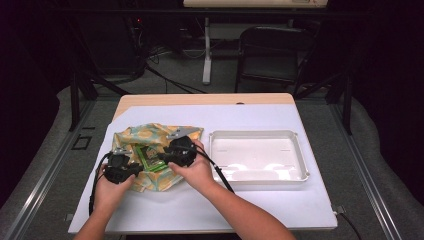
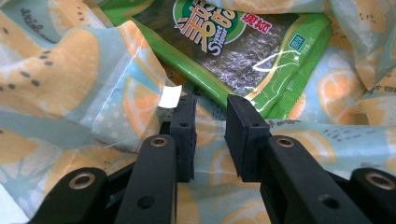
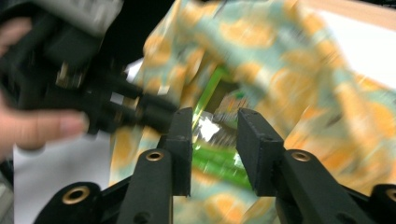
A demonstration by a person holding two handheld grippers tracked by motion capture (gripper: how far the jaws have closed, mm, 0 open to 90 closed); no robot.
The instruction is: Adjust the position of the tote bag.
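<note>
Left to right across the table. At the left, our left gripper (image 1: 131, 170) rests on the near rim of the citrus-print fabric bag (image 1: 131, 136); in the left gripper view its jaws stand part-way apart with the bag's fabric edge running between them, but we cannot tell whether the pads (image 2: 184, 135) actually press the cloth. We judge that this rim should be held low and firm, so that the mouth stays wide.

In the bag's opening lies the green snack packet (image 2: 243, 51), flat and partly under the fabric. Its label reads "Snack", with red and white characters beside it; the small blue square is too fine to read.

Our right gripper (image 3: 214, 140) hovers over the packet with jaws spread and nothing between them. We judge it should take the packet by an edge, clear of the cloth.

At the right, the white tray (image 1: 300, 155) stands empty, well apart from the bag.
</note>
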